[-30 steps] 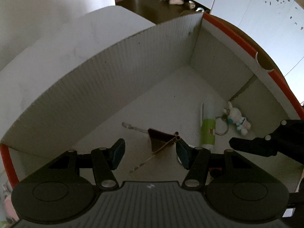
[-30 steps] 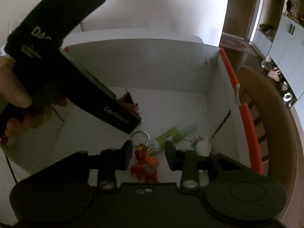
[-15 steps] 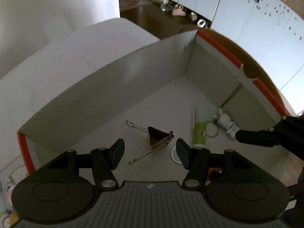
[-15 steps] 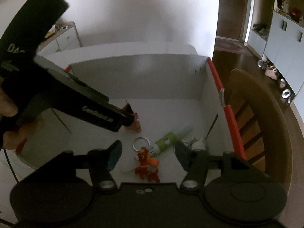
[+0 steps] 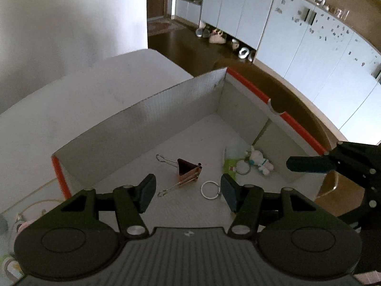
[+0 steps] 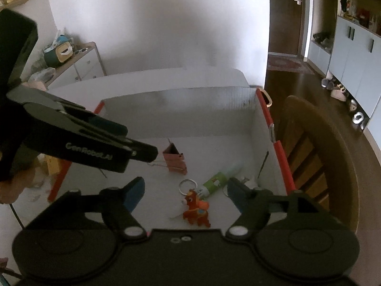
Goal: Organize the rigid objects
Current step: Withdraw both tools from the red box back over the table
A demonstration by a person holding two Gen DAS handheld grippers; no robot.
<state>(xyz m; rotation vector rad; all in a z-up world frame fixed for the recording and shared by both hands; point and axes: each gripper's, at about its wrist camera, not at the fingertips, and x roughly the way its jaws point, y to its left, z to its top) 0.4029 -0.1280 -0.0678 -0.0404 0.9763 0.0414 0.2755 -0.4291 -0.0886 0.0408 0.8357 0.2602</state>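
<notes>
A wooden chair [image 6: 316, 157] stands just beside the box. Pale cupboards [image 5: 297, 47] line the far wall, with shoes [image 5: 218, 38] on the dark floor [image 5: 190, 52] below them.

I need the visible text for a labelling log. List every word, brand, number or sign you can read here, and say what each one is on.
"GenRobot.AI": white lettering along the side of the left gripper, seen from the right wrist view.
Green tube in the box: it has a printed label, too small and blurred to read.
Nothing else legible; the orange horse keychain and binder clip show no text.
</notes>
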